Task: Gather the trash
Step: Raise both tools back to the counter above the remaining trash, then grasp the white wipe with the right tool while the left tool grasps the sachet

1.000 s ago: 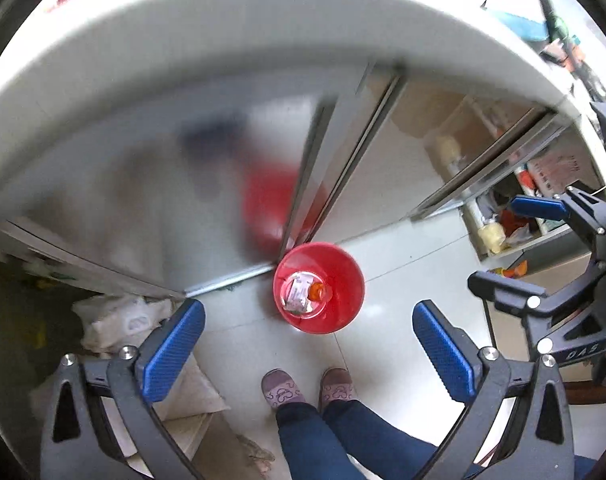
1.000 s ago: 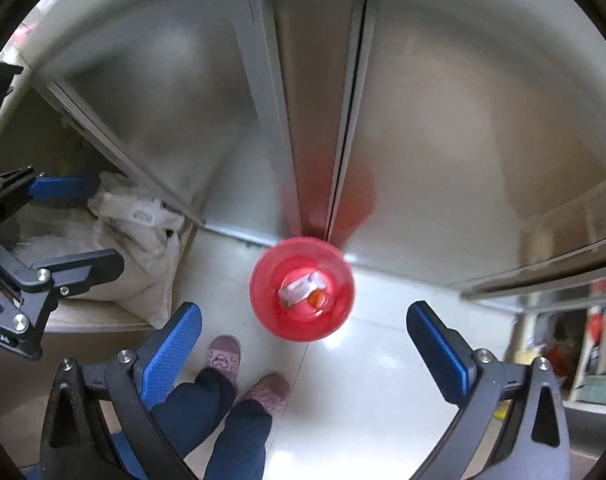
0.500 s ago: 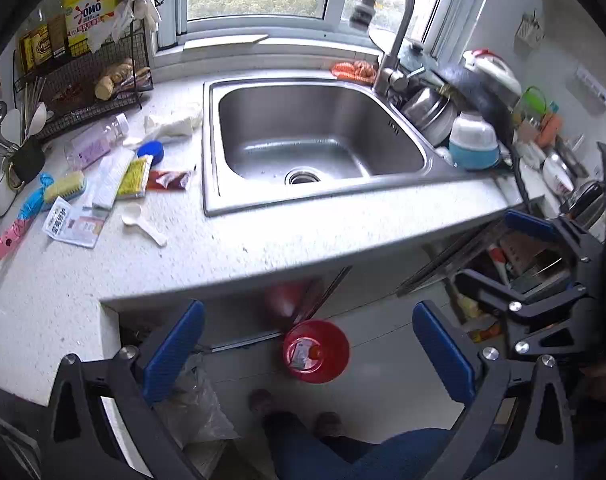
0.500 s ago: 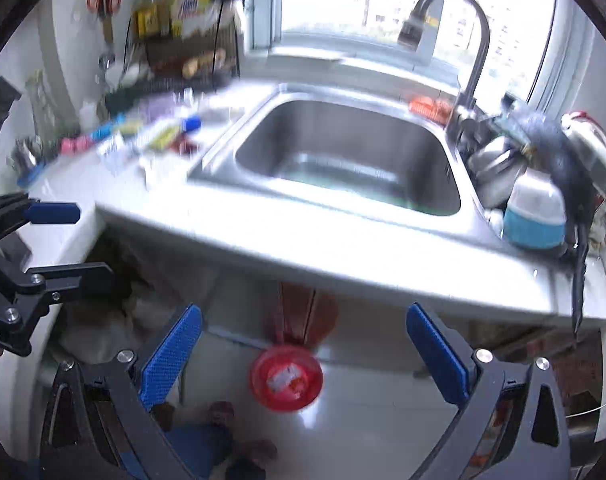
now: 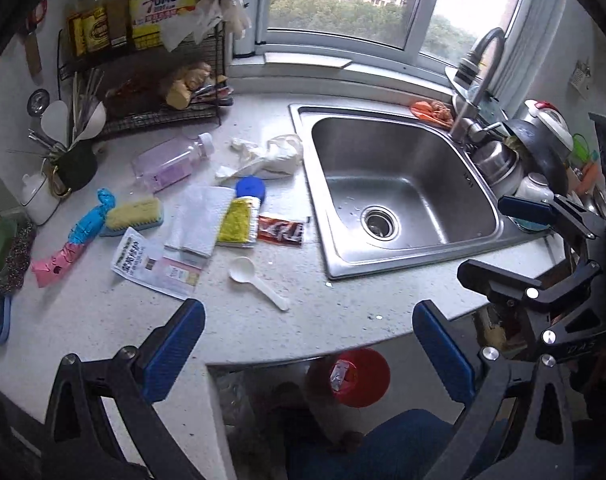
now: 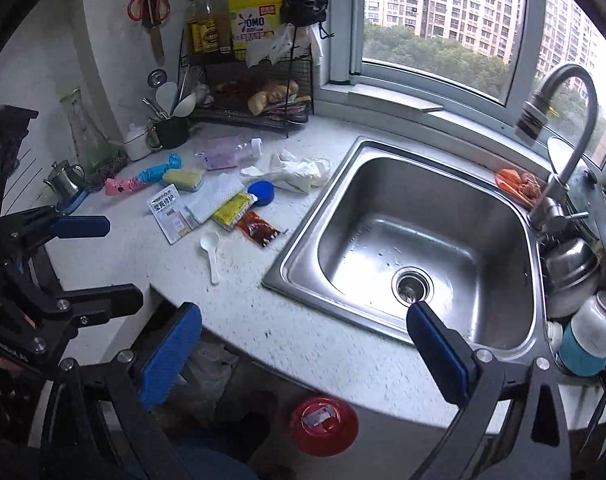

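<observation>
beside sink (image 5: 403, 184), red sachet (image 5: 281, 230) crosswise

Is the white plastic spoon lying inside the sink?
No, the white spoon lies on the counter, left of the sink, which holds no objects.

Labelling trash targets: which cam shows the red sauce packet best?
Left wrist. There the red sauce packet lies large and unblocked between the yellow packet and the sink. The right wrist view shows it too, whole but smaller and farther off.
</observation>
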Motion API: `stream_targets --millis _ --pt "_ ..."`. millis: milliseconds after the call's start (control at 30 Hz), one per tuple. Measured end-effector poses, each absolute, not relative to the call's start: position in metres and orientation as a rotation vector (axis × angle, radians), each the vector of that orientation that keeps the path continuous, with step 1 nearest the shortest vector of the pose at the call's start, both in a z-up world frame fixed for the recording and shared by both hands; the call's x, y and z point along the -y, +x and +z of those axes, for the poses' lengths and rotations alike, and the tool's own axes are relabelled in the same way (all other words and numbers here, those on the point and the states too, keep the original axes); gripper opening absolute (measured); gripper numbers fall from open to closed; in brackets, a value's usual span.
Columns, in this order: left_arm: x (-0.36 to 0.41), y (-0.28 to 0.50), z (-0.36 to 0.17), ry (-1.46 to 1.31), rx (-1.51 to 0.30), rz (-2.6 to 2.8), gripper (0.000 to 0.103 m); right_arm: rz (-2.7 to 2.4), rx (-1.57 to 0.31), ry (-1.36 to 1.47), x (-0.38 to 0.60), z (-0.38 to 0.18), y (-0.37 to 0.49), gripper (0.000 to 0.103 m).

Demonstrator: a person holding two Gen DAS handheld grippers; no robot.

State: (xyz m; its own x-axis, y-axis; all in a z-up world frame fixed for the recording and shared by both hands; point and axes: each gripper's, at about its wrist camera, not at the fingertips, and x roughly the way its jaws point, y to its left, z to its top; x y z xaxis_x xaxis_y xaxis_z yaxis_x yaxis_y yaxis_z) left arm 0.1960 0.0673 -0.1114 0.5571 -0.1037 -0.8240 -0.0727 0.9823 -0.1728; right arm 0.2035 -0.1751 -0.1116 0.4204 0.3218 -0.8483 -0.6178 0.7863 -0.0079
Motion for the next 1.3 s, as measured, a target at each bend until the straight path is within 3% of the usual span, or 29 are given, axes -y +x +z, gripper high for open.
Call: stream_targets --millis 567,667,833,1033,1100,1300 --pt "-0.257 0.216 -0.18 -0.35 -1.091 0.133 0.103 0.916 -1.065 -0.496 -0.015 -0.179 0.254 0.102" --pt "-0.278 0.226 -0.207 -0.376 -1.128 0.106 0.094 0.924 -1.087 -0.525 -0.03 -0.192 0.258 0.102" --pt "-0.294 0.242 -0.232 -0.343 -1.151 0.059 0.092 0.896 -1.137 -0.542 -0.044 -0.21 0.269 0.102" --pt "-0.303 0.265 -0.261 -0.298 -1.2 -0.009 0.068 0.841 -1.186 -0.545 -0.044 -0.222 0.281 0.102" --pt "-0.302 0.268 -0.26 -0.285 -1.182 -0.033 0.065 0.823 -1.193 -0.543 -0.042 -0.225 0.282 0.102" --pt "-0.29 0.278 -0.258 -0.235 -1.174 -0.05 0.033 0.765 -1.213 -0.502 -0.031 -0.229 0.29 0.102"
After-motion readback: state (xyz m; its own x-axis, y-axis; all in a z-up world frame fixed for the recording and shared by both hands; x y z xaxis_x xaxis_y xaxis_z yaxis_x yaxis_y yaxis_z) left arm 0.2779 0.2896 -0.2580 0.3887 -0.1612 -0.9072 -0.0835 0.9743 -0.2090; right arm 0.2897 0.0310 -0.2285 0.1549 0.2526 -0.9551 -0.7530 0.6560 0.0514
